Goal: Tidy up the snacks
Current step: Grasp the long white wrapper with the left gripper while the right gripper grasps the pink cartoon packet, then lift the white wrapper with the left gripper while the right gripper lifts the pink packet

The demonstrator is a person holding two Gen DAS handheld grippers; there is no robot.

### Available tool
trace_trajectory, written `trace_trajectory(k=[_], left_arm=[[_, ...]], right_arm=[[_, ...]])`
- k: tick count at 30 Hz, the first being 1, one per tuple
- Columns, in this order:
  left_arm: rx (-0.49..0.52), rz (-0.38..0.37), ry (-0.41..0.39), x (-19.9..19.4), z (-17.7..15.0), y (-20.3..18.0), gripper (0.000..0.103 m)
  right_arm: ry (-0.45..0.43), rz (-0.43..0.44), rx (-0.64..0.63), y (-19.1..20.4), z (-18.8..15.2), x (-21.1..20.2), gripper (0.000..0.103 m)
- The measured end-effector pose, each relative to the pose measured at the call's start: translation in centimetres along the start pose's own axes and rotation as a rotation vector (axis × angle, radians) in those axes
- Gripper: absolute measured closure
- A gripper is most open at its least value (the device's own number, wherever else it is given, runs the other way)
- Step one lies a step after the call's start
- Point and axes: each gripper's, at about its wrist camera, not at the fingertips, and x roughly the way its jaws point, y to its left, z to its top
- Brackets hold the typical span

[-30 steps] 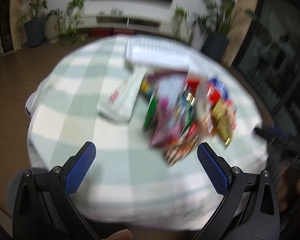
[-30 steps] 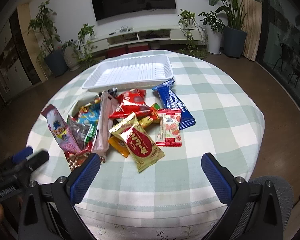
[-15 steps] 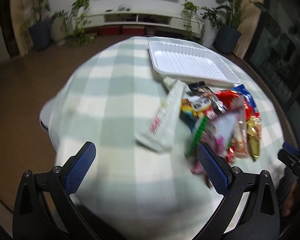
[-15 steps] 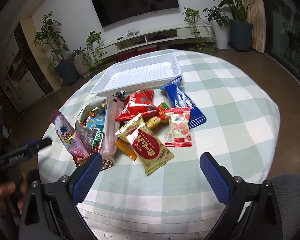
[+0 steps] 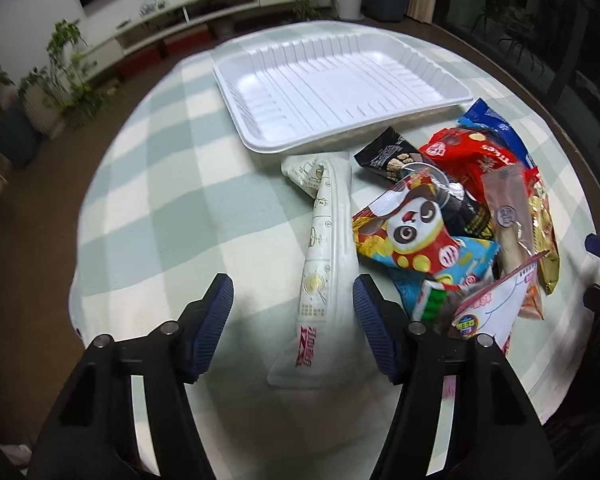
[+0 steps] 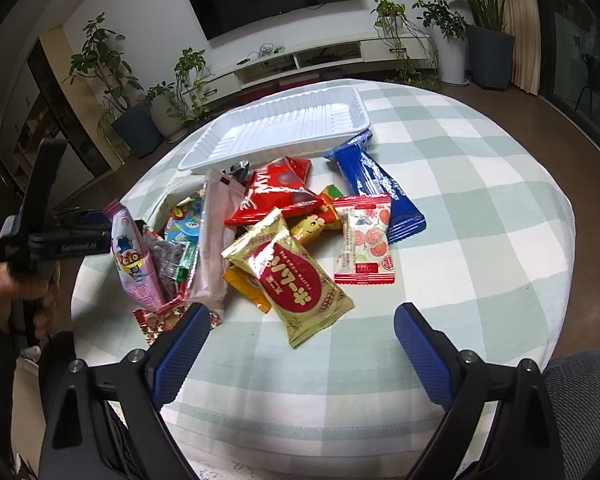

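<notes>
The left gripper (image 5: 292,308), jaws closing with nothing yet pressed between them, hangs over the long white packet (image 5: 324,264) at lower centre of the left view, beside the snack pile (image 6: 284,240) and below the empty tray (image 5: 340,88). That packet looks light, soft and crinkly, best pinched across its narrow middle. The right gripper (image 6: 302,346) stands wide and empty; the red bag (image 6: 276,196) reads "MYLIKES", other print illegible.

Gold packet (image 6: 296,280): katakana, roughly "キームパイ"; left gripper (image 6: 66,236) body: possibly "Genrobot.AI".
</notes>
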Motion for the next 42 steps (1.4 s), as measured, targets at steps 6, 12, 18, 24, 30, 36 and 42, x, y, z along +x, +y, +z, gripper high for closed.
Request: trace_trajectory(k=[6,12,18,24,30,36,42], left_arm=[[0.022,-0.001,0.032,1.8,1.6,-0.4,0.041],[0.051,0.029,0.055,2.9,2.8,-0.9,0.041],[0.019,-0.009,0.131,5.6,2.8,0.1,0.060],[0.023,0.010,0.115,6.5,3.4,0.0,0.077],[0.010,0.016,0.090,6.5,3.3,-0.3,0.080],[-0.080,-0.040,0.052,4.8,1.3,0.9,0.080],[-0.215,-0.119,0.000,3.3,-1.3,2.4,0.081]], right_arm=[[0.018,-0.005,0.014,-0.6,0.2,1.0,0.007],[0.029,-0.007,0.017,-0.7,0.3,1.4,0.007],[0.034,-0.006,0.017,-0.8,0.3,1.5,0.007],[0.047,0.008,0.000,-0.4,0.2,1.9,0.012],[0.041,0.029,-0.023,0.5,0.2,1.7,0.021],[0.032,0.144,-0.025,2.5,0.4,0.9,0.026],[0.089,0.330,-0.020,6.2,0.8,1.8,0.026]])
